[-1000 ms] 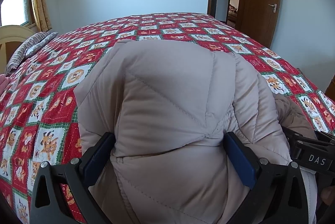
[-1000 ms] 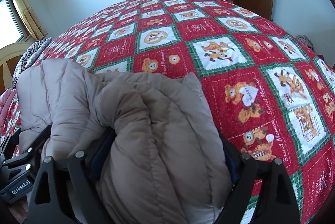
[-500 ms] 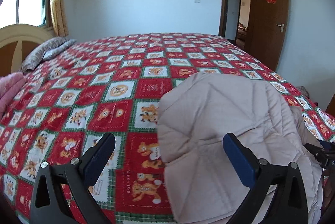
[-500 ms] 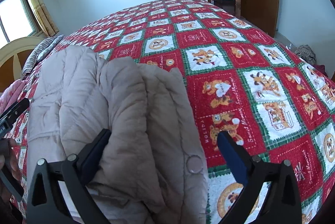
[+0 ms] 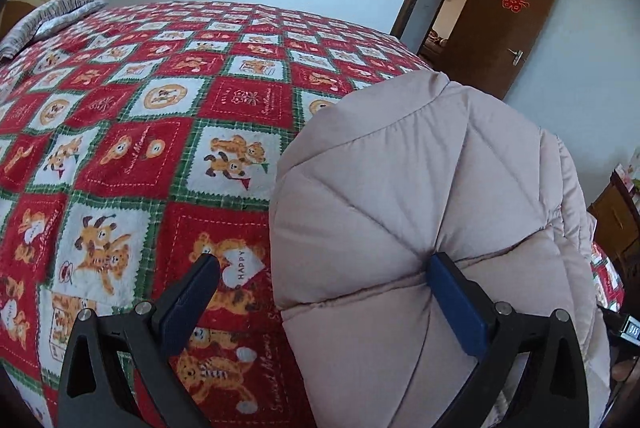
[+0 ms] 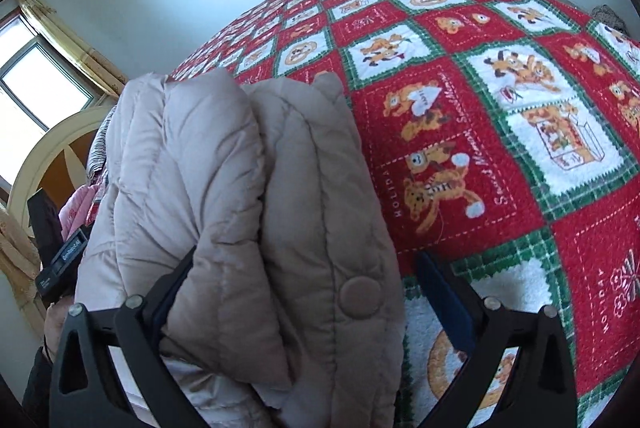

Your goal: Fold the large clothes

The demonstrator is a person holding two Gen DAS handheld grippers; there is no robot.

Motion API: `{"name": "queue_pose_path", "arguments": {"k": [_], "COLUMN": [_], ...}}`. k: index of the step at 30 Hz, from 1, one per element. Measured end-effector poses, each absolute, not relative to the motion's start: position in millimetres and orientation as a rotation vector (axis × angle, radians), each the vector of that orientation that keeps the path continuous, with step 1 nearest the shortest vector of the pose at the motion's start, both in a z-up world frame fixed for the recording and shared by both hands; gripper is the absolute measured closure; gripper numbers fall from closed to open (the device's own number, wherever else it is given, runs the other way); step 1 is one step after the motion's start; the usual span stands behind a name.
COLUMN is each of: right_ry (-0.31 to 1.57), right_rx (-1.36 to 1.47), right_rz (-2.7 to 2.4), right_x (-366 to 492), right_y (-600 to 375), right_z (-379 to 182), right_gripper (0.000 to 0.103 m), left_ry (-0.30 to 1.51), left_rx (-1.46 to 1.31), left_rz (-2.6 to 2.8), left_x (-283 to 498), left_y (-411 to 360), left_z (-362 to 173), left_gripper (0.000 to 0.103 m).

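Observation:
A beige quilted puffer coat (image 5: 432, 196) lies folded in a thick bundle on the bed; it also shows in the right wrist view (image 6: 248, 196). My left gripper (image 5: 328, 292) is open, with the coat's left edge between its jaws and its right finger (image 5: 456, 308) against the fabric. My right gripper (image 6: 304, 288) is open, with the coat's right edge and a snap button (image 6: 360, 296) between its jaws. Neither gripper pinches the coat.
The bed carries a red, green and white bear-print quilt (image 5: 140, 156) that also shows in the right wrist view (image 6: 520, 148). A grey pillow (image 5: 44, 20) and wooden headboard (image 6: 52, 156) lie at the head end. A brown door (image 5: 512, 24) stands open beyond the bed.
Both grippers have drawn back and apart from the coat bundle. The left camera swung left so the coat now sits at right; the right camera tilted so the coat sits at left.

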State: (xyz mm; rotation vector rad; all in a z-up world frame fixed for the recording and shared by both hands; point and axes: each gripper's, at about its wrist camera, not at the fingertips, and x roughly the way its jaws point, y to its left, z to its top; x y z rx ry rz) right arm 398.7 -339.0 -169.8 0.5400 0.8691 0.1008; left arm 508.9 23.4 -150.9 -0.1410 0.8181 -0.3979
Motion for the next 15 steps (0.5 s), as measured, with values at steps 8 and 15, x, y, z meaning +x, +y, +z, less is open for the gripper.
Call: {"name": "queue_pose_path", "arguments": {"k": [8,15], "right_ry": [0.838,0.831], "right_rx": [0.522,0.495], "right_rz": [0.150,0.147], "right_x": [391,387], "right_y": [-330,-318], "right_z": [-172,-174], "right_gripper": [0.019,0.031], "left_ry": [0.779,0.760], "left_rx": [-0.072,-0.035], "left_rz": [-0.387,-0.416], "left_x": [505,500], "left_y": [15,7], "left_z": [-148,-145], "left_gripper": [0.001,0.013]}}
